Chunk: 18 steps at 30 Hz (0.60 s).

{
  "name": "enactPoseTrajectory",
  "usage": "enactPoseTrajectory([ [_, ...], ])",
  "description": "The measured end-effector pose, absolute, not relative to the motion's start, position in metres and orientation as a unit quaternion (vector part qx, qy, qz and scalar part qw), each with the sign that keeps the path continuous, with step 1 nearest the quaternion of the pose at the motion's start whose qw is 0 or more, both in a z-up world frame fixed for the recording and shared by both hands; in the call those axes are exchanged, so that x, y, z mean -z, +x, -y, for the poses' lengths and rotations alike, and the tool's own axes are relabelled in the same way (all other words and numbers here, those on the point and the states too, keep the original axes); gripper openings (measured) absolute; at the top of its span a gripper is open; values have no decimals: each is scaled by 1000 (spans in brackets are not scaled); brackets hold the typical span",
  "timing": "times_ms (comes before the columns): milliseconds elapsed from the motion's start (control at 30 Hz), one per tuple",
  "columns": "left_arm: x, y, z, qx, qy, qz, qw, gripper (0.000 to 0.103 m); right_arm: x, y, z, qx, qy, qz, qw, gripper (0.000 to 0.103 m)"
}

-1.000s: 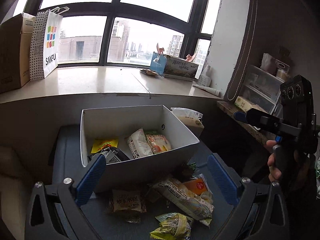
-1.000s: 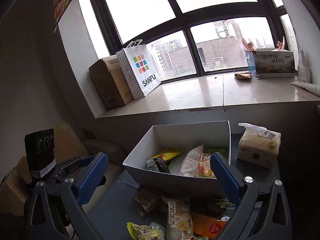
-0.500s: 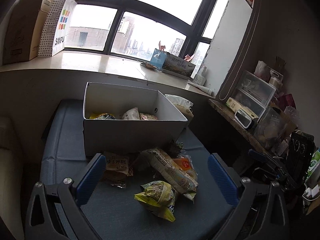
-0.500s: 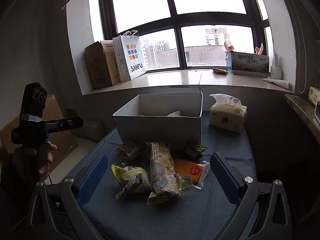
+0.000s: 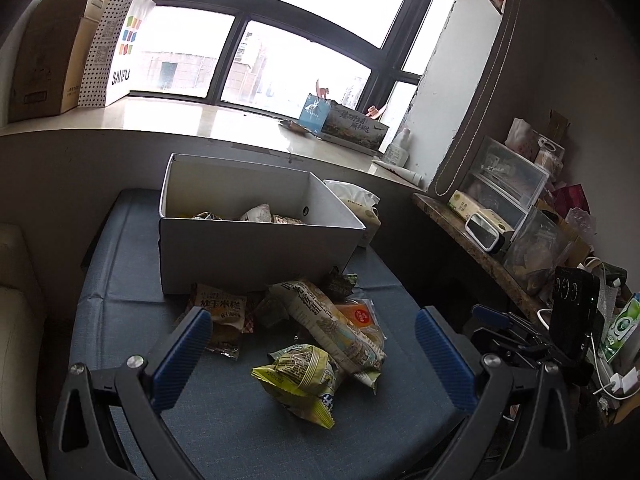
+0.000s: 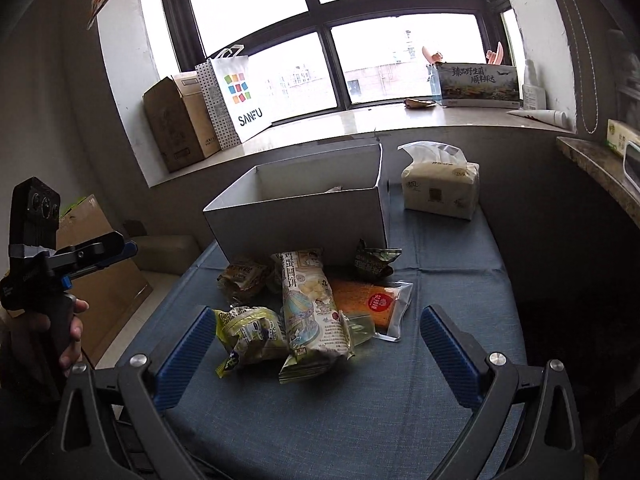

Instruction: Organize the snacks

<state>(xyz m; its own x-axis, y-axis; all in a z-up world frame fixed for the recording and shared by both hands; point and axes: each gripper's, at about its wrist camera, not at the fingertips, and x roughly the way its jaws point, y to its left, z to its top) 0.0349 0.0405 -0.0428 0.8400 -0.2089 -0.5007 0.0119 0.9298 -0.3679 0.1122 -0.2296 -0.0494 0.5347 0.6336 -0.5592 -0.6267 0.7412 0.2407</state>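
Note:
A white cardboard box [image 5: 256, 248] [image 6: 304, 220] holding several snack packets stands at the back of the blue cloth-covered table [image 5: 240, 432] [image 6: 400, 400]. In front of it lies a loose pile: a long printed biscuit pack [image 5: 332, 328] [image 6: 312, 312], a yellow-green bag [image 5: 300, 376] [image 6: 248, 332], an orange packet [image 5: 360, 314] [image 6: 372, 304], a brown packet [image 5: 220, 312] [image 6: 240, 280] and a dark green packet [image 5: 340, 282] [image 6: 374, 262]. My left gripper [image 5: 312, 360] hangs open and empty before the pile. My right gripper [image 6: 316, 356] is open too, just short of the biscuit pack.
A tissue pack [image 6: 440, 184] [image 5: 356, 204] sits right of the box. The windowsill holds a cardboard box [image 6: 176, 124], a SANFU paper bag [image 6: 236, 92] and a printed carton [image 6: 476, 84]. A cluttered side shelf [image 5: 512, 216] lies to the right. A hand [image 6: 72, 332] grips the other tool's handle.
Both grippers have drawn back and down from over the white box. The loose pile now lies between their open fingers, and the box's contents are mostly hidden by its near wall.

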Motion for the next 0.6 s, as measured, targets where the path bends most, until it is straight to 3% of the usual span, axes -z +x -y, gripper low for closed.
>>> enactPoseTrajectory([
  [600,60,27,-56,35,-185,-295,937,103,134,211,104,-397,-100,-457,790,103],
])
